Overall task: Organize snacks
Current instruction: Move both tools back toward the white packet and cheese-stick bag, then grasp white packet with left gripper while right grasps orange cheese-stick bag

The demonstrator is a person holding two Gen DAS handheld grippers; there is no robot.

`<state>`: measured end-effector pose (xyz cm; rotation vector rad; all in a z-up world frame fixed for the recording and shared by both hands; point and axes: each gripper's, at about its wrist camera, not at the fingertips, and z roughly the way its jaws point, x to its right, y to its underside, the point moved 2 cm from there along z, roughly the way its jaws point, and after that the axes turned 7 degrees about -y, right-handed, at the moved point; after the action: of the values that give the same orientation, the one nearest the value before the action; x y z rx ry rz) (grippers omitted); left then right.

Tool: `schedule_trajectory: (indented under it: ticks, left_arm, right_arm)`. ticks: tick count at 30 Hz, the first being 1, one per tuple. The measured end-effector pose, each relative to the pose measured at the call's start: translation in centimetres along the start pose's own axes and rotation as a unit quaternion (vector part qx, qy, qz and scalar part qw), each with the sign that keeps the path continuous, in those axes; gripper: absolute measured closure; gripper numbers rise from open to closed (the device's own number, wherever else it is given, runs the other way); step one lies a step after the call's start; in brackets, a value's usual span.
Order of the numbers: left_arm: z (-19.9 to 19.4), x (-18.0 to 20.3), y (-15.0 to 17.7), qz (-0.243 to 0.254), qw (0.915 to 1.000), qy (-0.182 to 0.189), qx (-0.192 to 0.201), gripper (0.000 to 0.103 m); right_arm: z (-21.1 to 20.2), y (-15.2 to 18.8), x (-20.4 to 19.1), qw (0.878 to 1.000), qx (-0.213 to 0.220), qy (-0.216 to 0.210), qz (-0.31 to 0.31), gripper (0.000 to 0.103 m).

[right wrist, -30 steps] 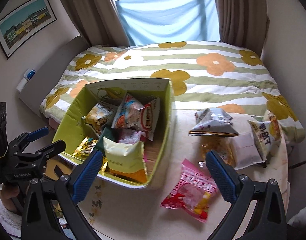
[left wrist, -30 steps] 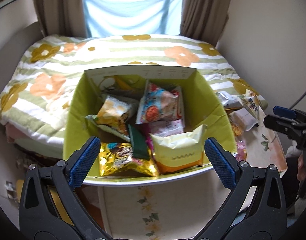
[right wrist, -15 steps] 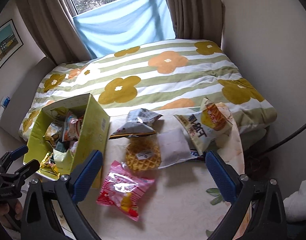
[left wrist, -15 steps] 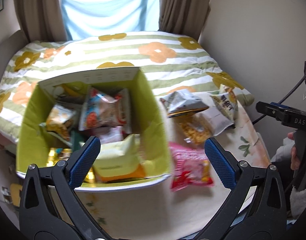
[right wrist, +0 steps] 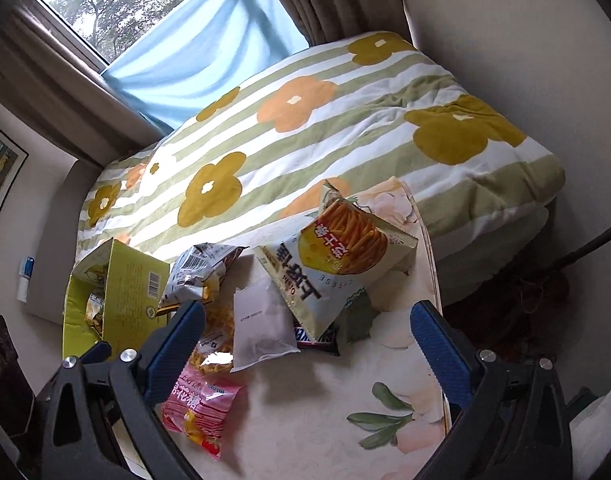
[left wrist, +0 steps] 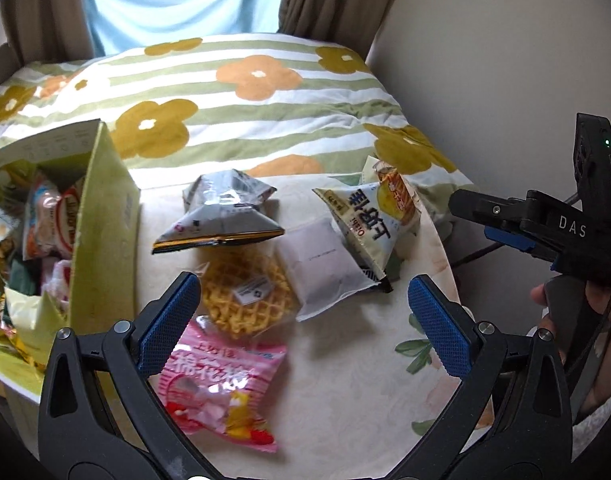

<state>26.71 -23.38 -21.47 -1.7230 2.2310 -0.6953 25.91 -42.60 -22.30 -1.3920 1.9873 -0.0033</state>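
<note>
Both views swung rightward off green box (left wrist: 101, 248) since a second ago; loose snacks now centred. Left tongs (left wrist: 303, 312) spread wide, empty, above desk (left wrist: 345, 400): pink candy bag (left wrist: 221, 392) under left finger, waffle pack (left wrist: 245, 292) just beyond. Right tongs (right wrist: 307, 336) also apart, empty; white pouch (right wrist: 257, 320) and cheese-stick bag (right wrist: 337, 260) between fingers. Box of snacks at far left, beside bed (right wrist: 345, 120).

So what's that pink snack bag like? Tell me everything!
The pink snack bag is shiny crinkly plastic with white characters, a clear window and red and yellow bits at its near end. It looks sealed and lies flat on the floral table, outside the green box. Its far edge overlaps the round waffle pack. Neither gripper touches it.
</note>
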Motion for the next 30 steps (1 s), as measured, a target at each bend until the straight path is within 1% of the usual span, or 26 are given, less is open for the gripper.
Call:
schedule_trajectory:
  ticks: [3, 7, 8, 10, 13, 17, 21, 23, 27, 30]
  left_arm:
    - [2.5, 1.4, -0.3, -0.007, 0.9998, 0.001, -0.019, 0.000]
    - [5.8, 1.9, -0.7, -0.019, 0.9990, -0.002, -0.041, 0.000]
    - [6.4, 1.9, -0.6, -0.021, 0.9988, -0.003, -0.045, 0.000]
    - [7.8, 1.8, -0.8, -0.024, 0.9984, -0.007, -0.051, 0.004]
    - [9.4, 1.8, -1.1, -0.035, 0.9975, -0.005, -0.061, 0.005]
    - [11.3, 2.1, -0.9, -0.038, 0.9961, -0.012, -0.079, 0.008]
    - [12.9, 2.5, -0.5, -0.041, 0.9946, -0.014, -0.094, 0.015]
    - [13.4, 2.7, -0.4, -0.039, 0.9942, -0.015, -0.099, 0.018]
    - [14.1, 2.8, -0.4, -0.034, 0.9935, -0.019, -0.107, 0.026]
    - [14.3, 2.8, -0.6, -0.032, 0.9932, -0.020, -0.110, 0.029]
  right_arm:
    - [1.2, -0.4, 1.6, 1.000, -0.011, -0.015, 0.025, 0.001]
    - [2.8, -0.8, 3.1, 0.998, -0.023, -0.027, 0.052, 0.001]
    - [3.2, -0.9, 3.4, 0.997, -0.028, -0.031, 0.059, 0.001]
    - [3.9, -1.0, 3.8, 0.996, -0.032, -0.039, 0.071, 0.001]
    - [4.7, -1.1, 4.0, 0.995, -0.031, -0.045, 0.085, 0.001]
    - [5.7, -1.2, 4.5, 0.992, -0.034, -0.055, 0.113, 0.001]
    - [6.6, -1.1, 5.1, 0.988, -0.039, -0.058, 0.139, 0.001]
    - [7.0, -1.0, 5.7, 0.985, -0.042, -0.064, 0.156, 0.001]
    - [8.0, -1.1, 6.4, 0.977, -0.042, -0.077, 0.193, 0.001]
    - [8.5, -1.4, 6.3, 0.975, -0.041, -0.082, 0.204, 0.001]
